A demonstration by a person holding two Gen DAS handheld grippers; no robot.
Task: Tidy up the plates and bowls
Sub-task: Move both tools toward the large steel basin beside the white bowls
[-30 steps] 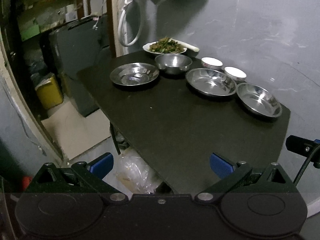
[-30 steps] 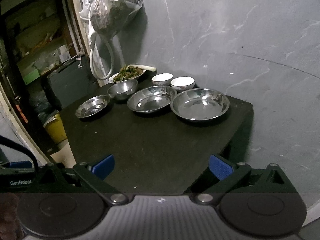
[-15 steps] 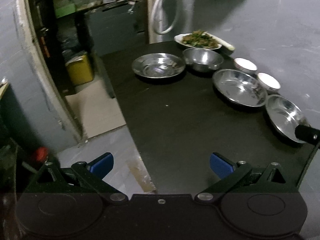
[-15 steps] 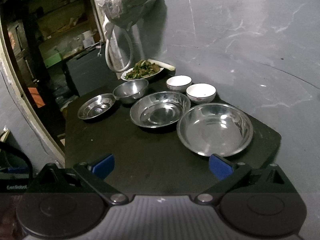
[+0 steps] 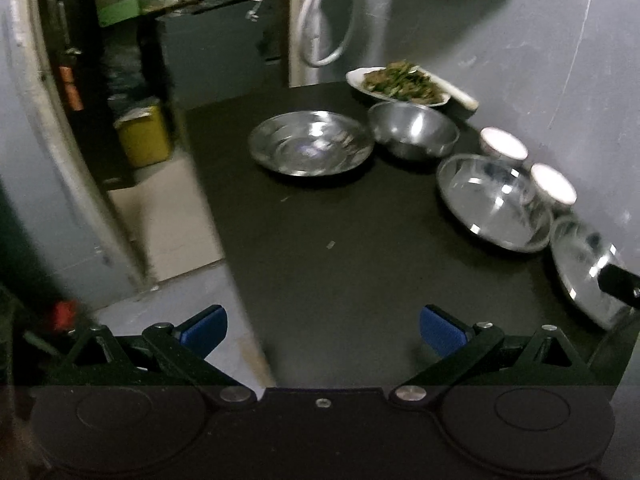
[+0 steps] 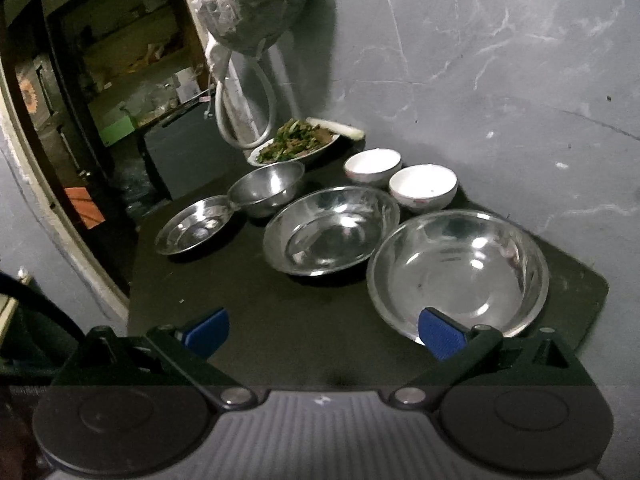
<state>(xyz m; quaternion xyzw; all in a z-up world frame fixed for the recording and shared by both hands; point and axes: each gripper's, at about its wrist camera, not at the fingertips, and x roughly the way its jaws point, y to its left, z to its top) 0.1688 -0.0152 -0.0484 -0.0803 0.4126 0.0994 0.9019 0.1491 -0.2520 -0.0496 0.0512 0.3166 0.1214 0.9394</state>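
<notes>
Both grippers hover over the near edge of the black counter (image 6: 280,320), nothing held. Left gripper (image 5: 323,330): blue-padded fingers (image 5: 204,328) spread wide, empty, sitting over the counter's left edge with floor showing under the left pad. Right gripper (image 6: 323,330): fingers wide apart too, empty; its right pad (image 6: 442,336) overlaps the near rim of the nearest steel plate (image 6: 458,274) in view, contact unclear.

Layout on counter, right wrist view:
- Nearest steel plate at the right front, close to the counter's corner.
- Second steel plate (image 6: 332,230) just left of it and further back, rims near each other.
- Two white bowls (image 6: 424,186) (image 6: 373,165) behind those plates, side by side near the wall.
- Deep steel bowl (image 6: 266,186) further back left, its rim touching or overlapping the small steel plate (image 6: 194,226) to its left.
- White dish of greens (image 6: 294,142) at the back against the wall.

Left wrist view is motion-blurred. A plastic bag (image 6: 252,0) and a hose loop (image 6: 244,112) hang on the wall.
</notes>
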